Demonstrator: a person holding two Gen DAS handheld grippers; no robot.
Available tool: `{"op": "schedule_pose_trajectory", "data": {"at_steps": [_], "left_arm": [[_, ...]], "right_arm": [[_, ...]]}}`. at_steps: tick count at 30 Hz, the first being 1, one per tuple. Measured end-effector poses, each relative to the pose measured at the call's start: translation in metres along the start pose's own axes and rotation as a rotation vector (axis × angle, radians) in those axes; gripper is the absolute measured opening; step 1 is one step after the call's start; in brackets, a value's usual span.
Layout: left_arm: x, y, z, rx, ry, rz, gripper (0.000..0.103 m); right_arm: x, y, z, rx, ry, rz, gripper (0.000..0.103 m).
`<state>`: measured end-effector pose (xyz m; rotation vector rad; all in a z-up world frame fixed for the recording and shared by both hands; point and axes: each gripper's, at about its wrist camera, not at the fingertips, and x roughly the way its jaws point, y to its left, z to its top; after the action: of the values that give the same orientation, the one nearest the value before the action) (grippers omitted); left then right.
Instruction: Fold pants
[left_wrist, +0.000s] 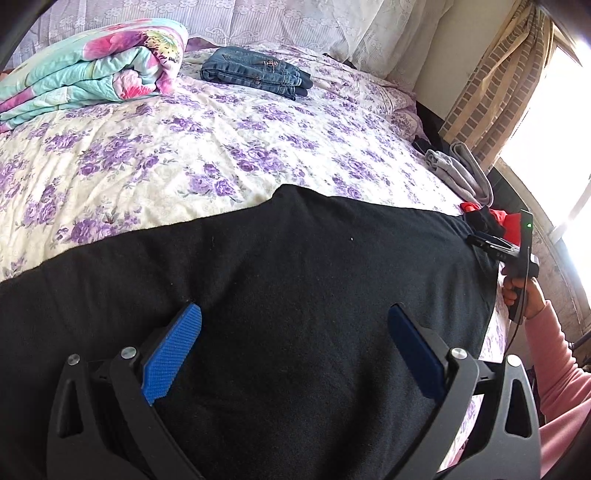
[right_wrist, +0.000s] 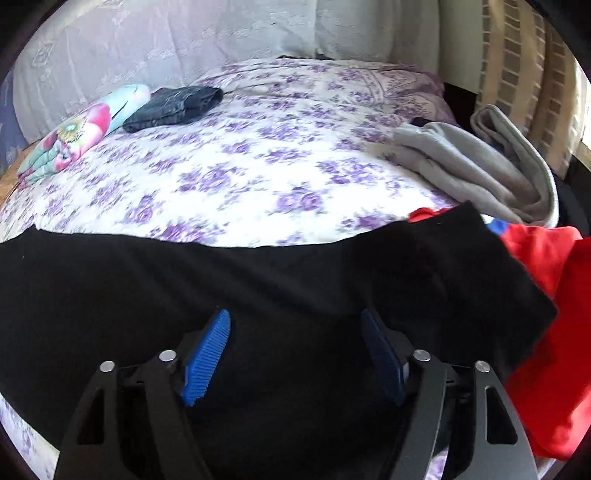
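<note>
Black pants (left_wrist: 295, 295) lie spread flat across the near edge of the bed (left_wrist: 184, 155), which wears a white sheet printed with purple flowers. The left gripper (left_wrist: 293, 334) hangs low over the middle of the dark cloth with its jaws wide apart and nothing between the blue pads (left_wrist: 173, 354). The right gripper (right_wrist: 295, 345) is also over the pants, near their right end, its jaws likewise spread and holding nothing. Just past that end lies a red garment (right_wrist: 554, 295), its edge tucked under the black fabric. A grey garment (right_wrist: 480, 166) is bunched at the bed's right side. Folded jeans (left_wrist: 258, 72) rest far back on the bed, beside a rolled floral quilt (left_wrist: 92, 70).
</note>
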<state>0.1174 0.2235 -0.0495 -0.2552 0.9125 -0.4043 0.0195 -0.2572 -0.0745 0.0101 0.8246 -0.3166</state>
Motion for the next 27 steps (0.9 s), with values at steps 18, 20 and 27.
{"op": "schedule_pose_trajectory", "data": {"at_steps": [18,20,27], "left_arm": [[-0.003,0.000,-0.002,-0.018,-0.016,-0.012,0.099],[-0.003,0.000,-0.002,-0.019,-0.016,-0.013,0.099],[-0.003,0.000,-0.002,-0.018,-0.018,-0.006,0.099]], "right_arm": [[-0.014,-0.060,0.016,-0.130,-0.069,0.001,0.059],[0.005,-0.068,0.010,-0.155,-0.017,-0.036,0.056],[-0.044,0.007,0.002,-0.187,-0.114,0.034,0.062]]}}
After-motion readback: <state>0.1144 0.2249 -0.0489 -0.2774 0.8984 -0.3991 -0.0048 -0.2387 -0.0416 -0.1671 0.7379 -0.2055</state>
